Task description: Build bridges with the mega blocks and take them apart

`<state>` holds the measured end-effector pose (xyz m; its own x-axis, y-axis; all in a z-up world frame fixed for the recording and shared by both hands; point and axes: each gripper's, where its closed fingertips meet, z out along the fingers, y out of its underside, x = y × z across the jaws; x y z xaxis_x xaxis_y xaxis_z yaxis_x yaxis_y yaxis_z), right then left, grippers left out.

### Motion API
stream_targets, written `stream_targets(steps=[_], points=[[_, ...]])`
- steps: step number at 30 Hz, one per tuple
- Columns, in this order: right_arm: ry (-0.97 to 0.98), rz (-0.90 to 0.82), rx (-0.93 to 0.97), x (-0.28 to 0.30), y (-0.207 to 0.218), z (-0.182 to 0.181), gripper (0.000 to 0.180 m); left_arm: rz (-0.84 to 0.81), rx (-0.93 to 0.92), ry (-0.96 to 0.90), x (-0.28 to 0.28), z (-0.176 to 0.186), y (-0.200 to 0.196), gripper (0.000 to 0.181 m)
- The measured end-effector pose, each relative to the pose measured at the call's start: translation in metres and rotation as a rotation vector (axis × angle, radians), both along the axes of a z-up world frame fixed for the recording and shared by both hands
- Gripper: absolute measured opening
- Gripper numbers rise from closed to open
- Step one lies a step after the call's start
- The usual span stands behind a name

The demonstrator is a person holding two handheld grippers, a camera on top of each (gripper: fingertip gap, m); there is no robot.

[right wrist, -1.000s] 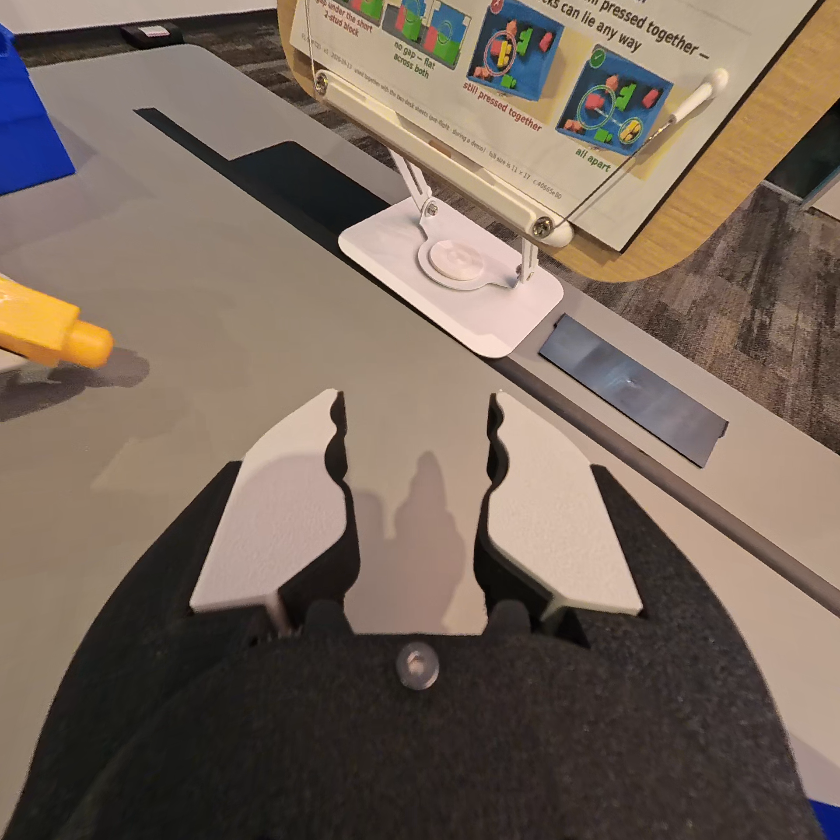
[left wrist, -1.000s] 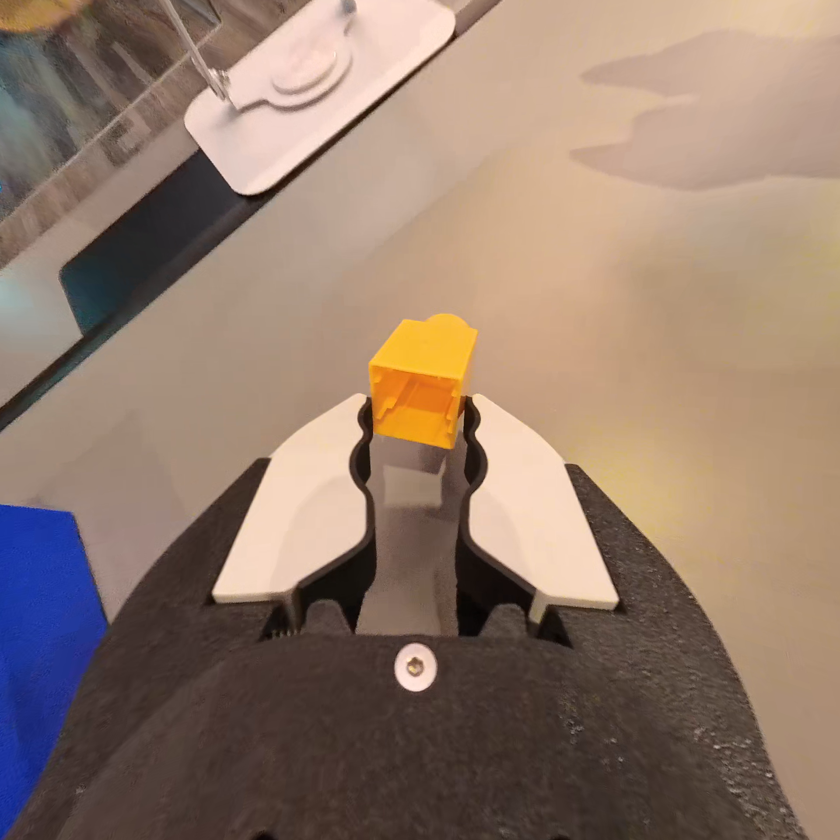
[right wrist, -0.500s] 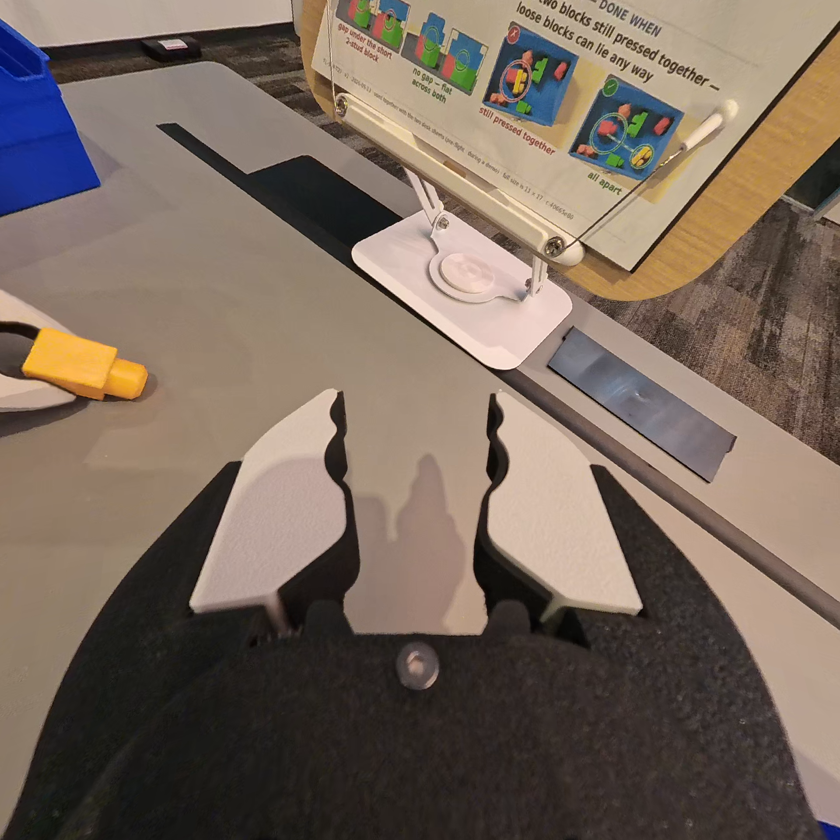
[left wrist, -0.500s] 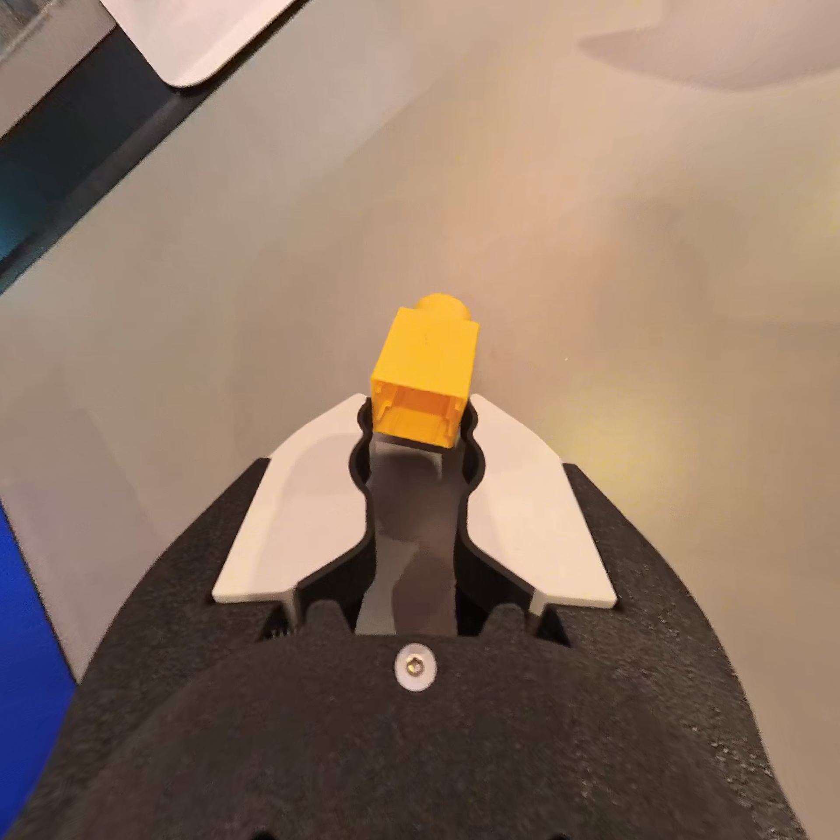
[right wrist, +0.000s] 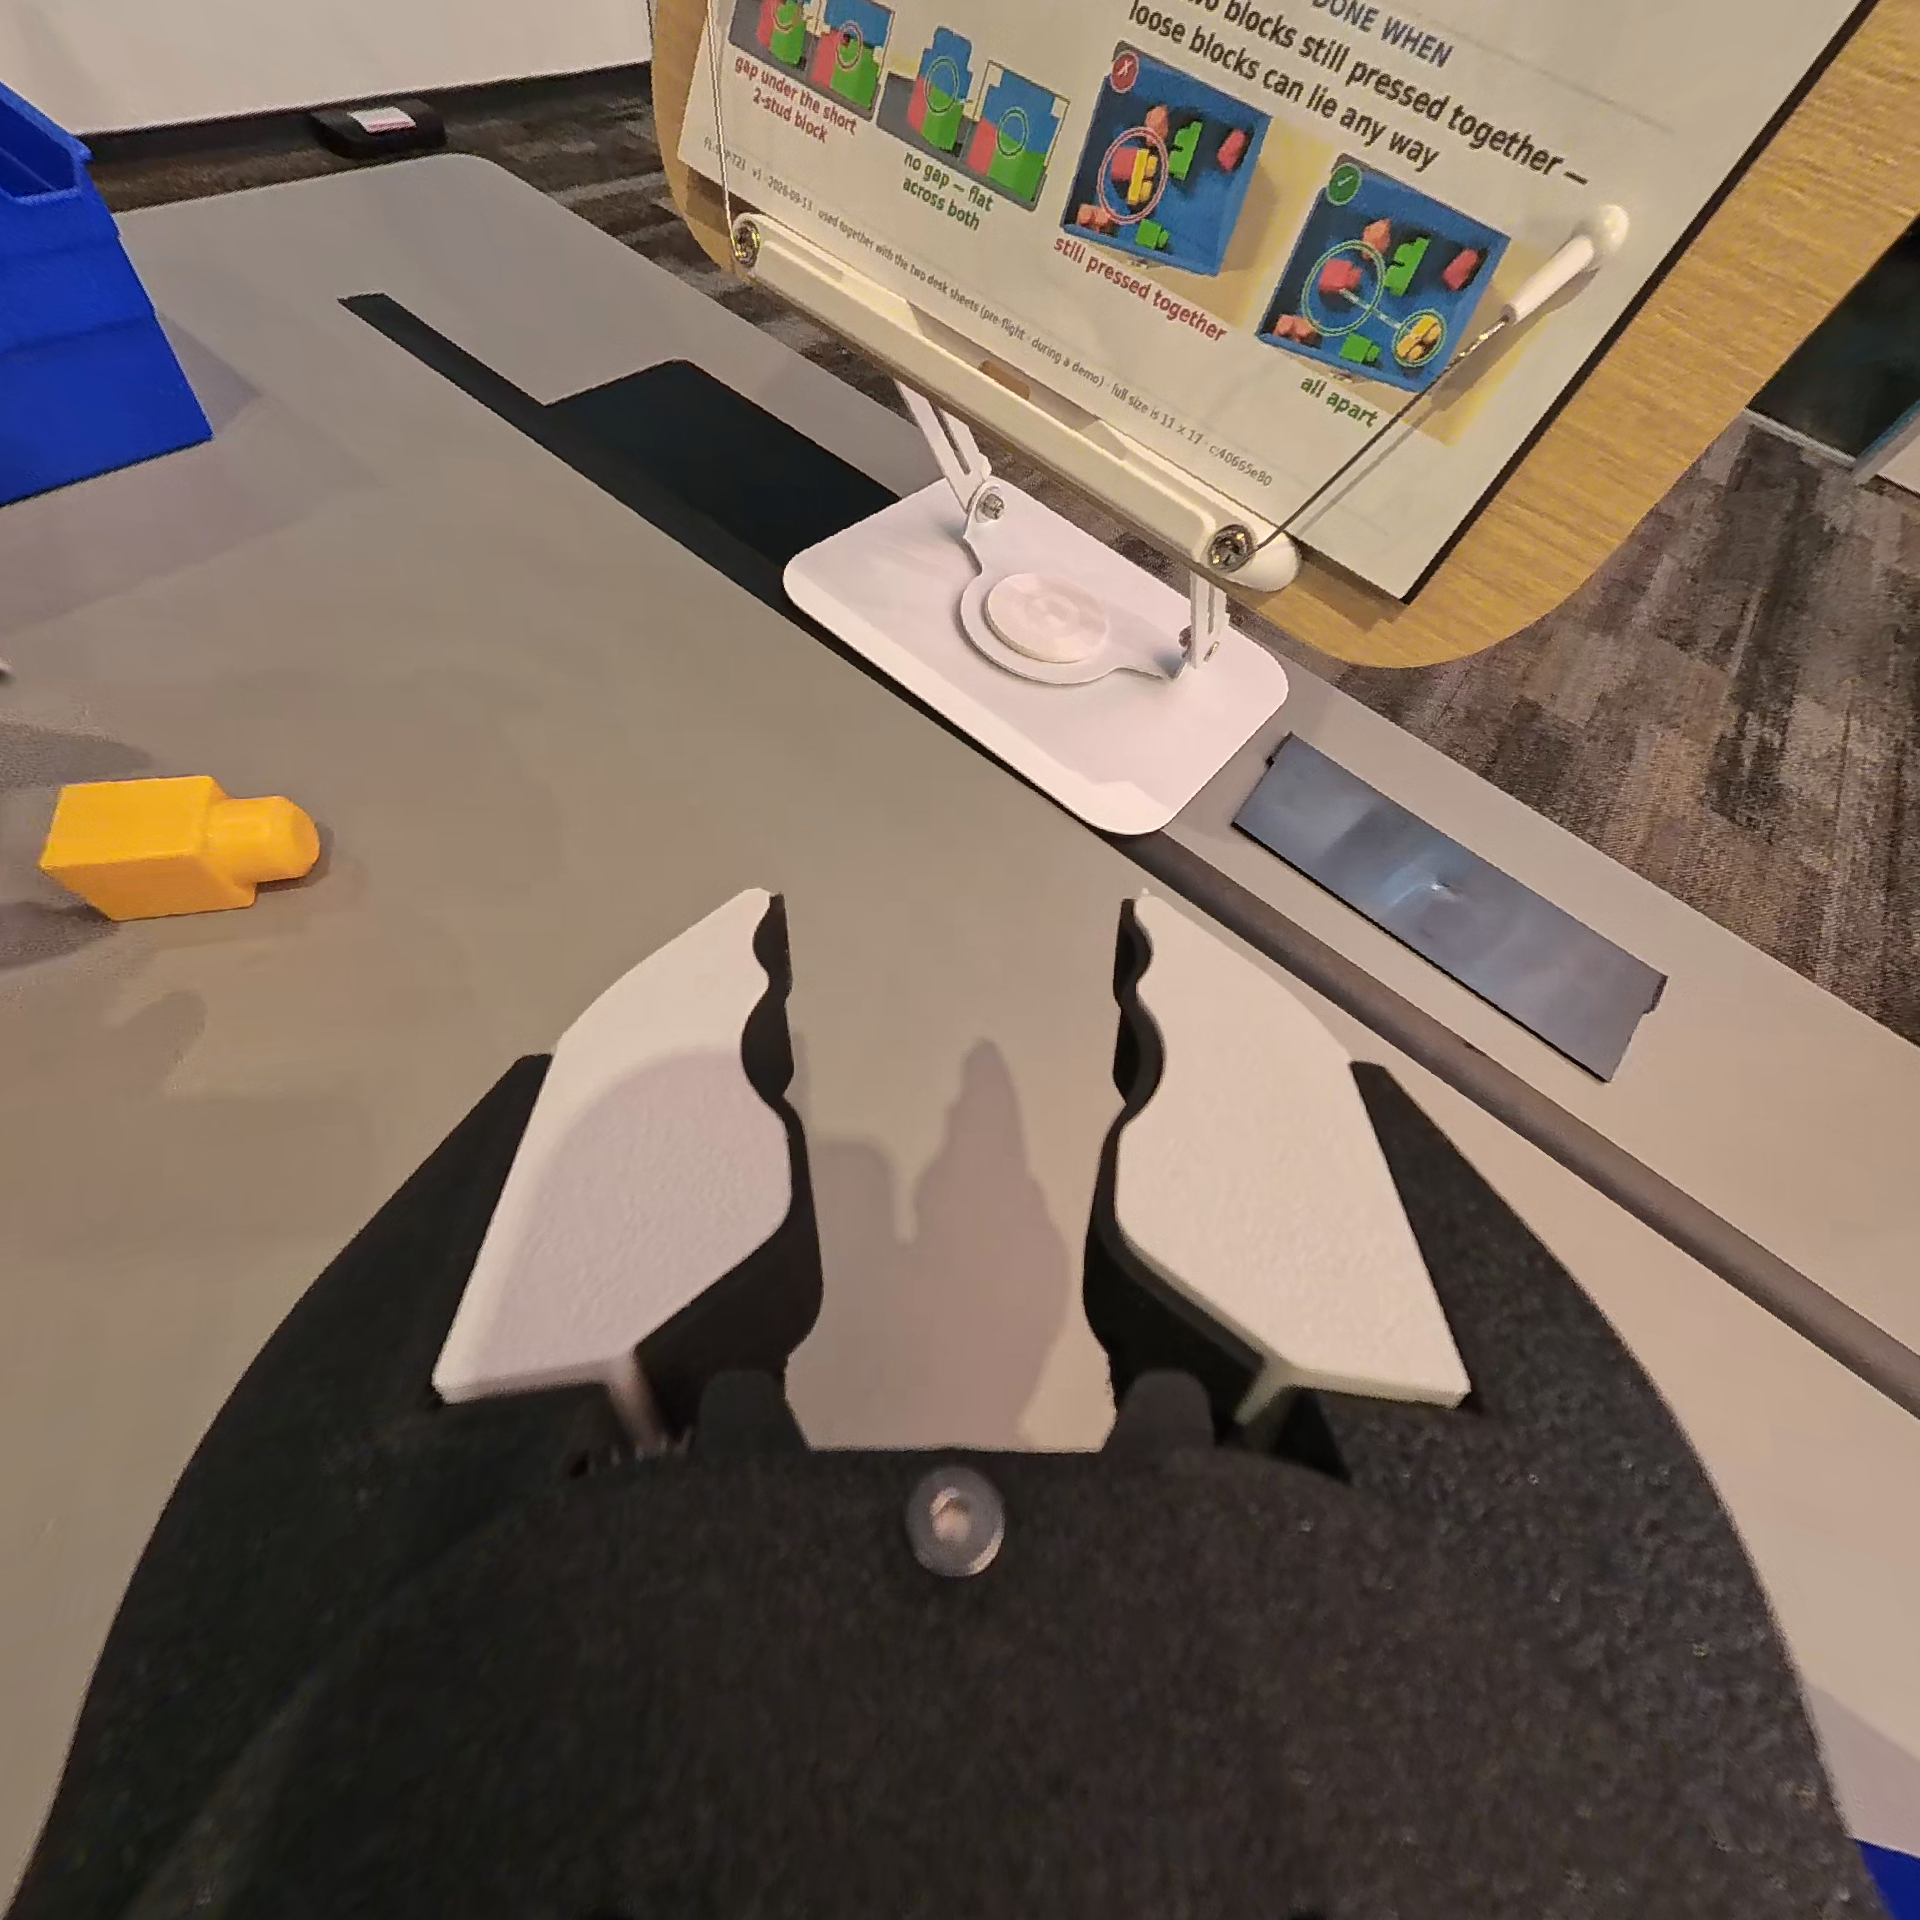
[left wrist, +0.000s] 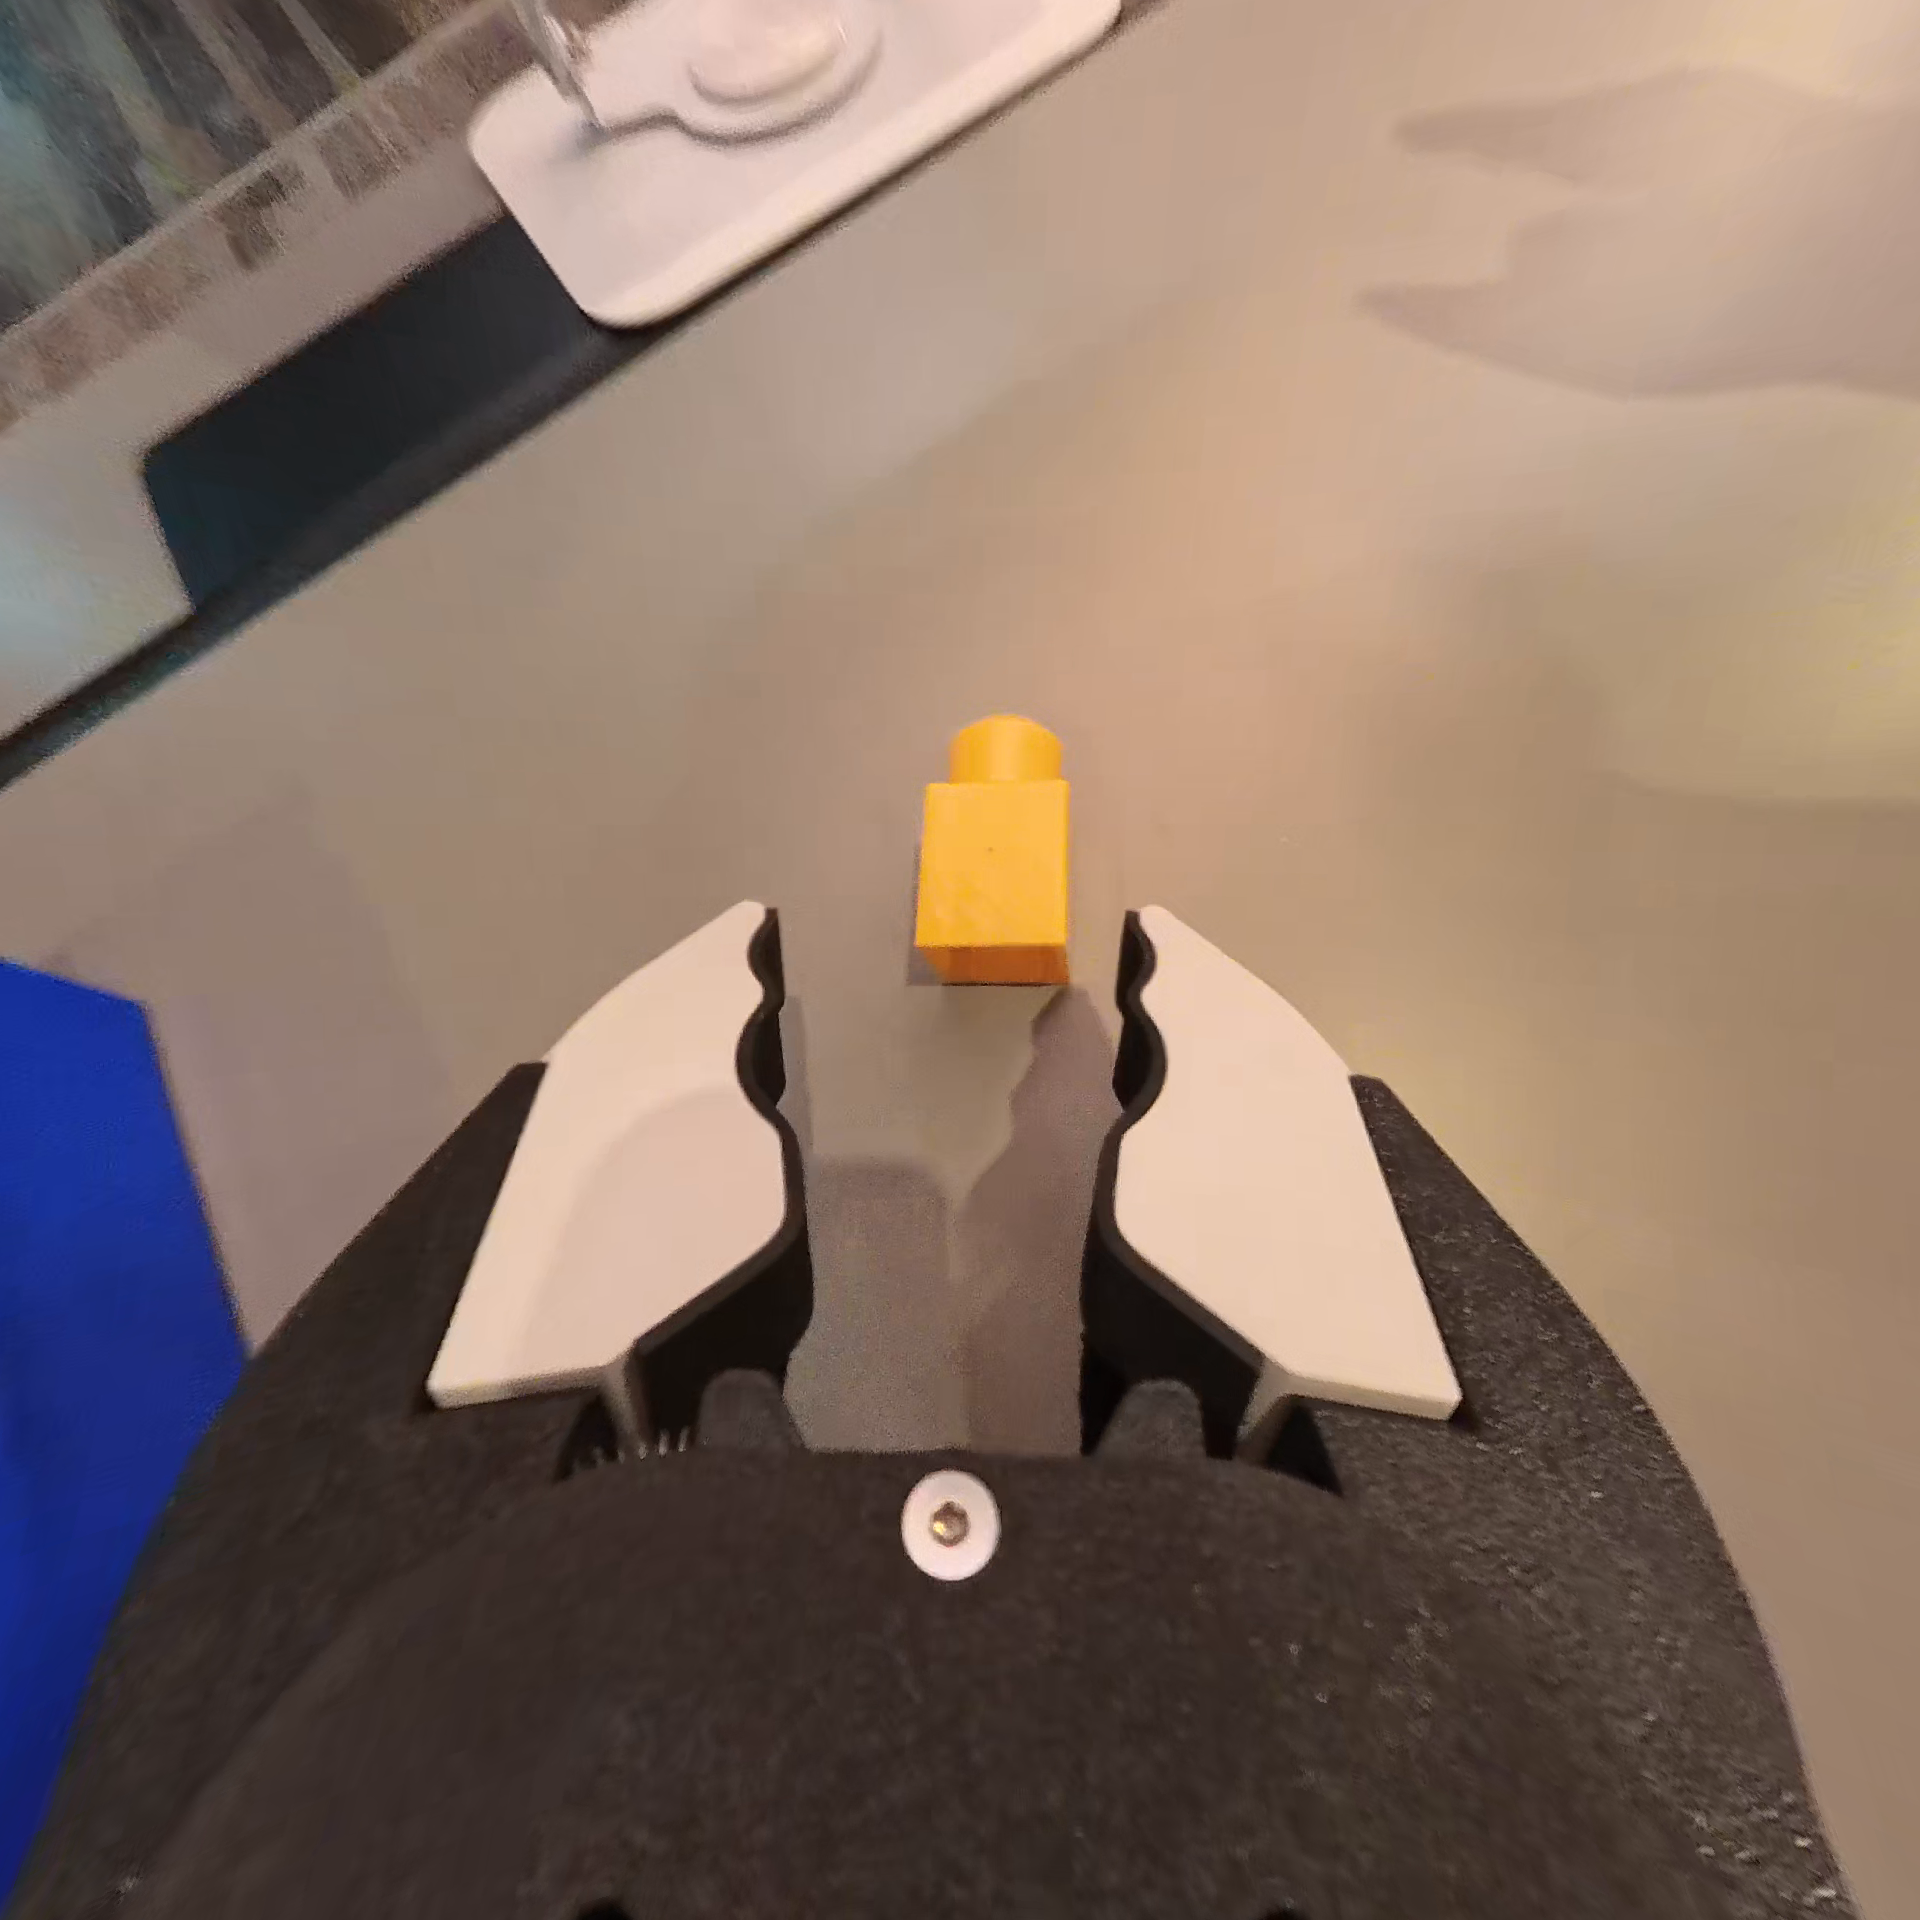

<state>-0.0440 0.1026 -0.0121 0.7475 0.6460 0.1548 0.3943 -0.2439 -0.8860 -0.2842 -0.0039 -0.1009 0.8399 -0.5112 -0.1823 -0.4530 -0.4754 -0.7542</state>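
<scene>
Scene: While both claws hang over a grey table [right wrist: 540, 644], one yellow block [left wrist: 992, 894] lies on its side, stud pointing to 12 o'clock in the left wrist view
Left gripper [left wrist: 948, 940]: jaws spread, holding nothing; the block sits just ahead of the tips, touching neither
Right gripper [right wrist: 951, 920]: jaws parted and empty; the same block [right wrist: 171, 844] lies well off at its 9 o'clock
Surroundings: blue bin [right wrist: 73, 301] at 10 o'clock in the right wrist view; white stand [right wrist: 1039, 665] with an instruction sheet [right wrist: 1226, 166] at 12 to 1 o'clock
Stage: judged early; no bridge visible, only this loose block
Risk: lying on its side, the block could roll or skid if a fingertip clips the stud; a skewed pinch might twist it
</scene>
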Motion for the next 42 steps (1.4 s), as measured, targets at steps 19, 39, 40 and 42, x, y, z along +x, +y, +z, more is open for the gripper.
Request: stream_targets(steps=[19, 39, 40, 42], points=[[-0.028, 0.004, -0.016, -0.003, 0.000, -0.010, 0.060, 0.632, -0.102, 0.146, -0.333, 0.053, -0.114, 0.046], [-0.004, -0.002, -0.031, 0.003, 0.002, -0.014, 0.059, 0.752, -0.200, 0.216, -0.363, -0.001, -0.112, 0.030], [-0.005, -0.001, -0.031, 0.003, 0.002, -0.013, 0.059, 0.747, -0.202, 0.210, -0.363, -0.001, -0.113, 0.030], [-0.005, -0.001, -0.029, 0.003, 0.002, -0.013, 0.059, 0.743, -0.191, 0.198, -0.363, 0.001, -0.113, 0.029]])
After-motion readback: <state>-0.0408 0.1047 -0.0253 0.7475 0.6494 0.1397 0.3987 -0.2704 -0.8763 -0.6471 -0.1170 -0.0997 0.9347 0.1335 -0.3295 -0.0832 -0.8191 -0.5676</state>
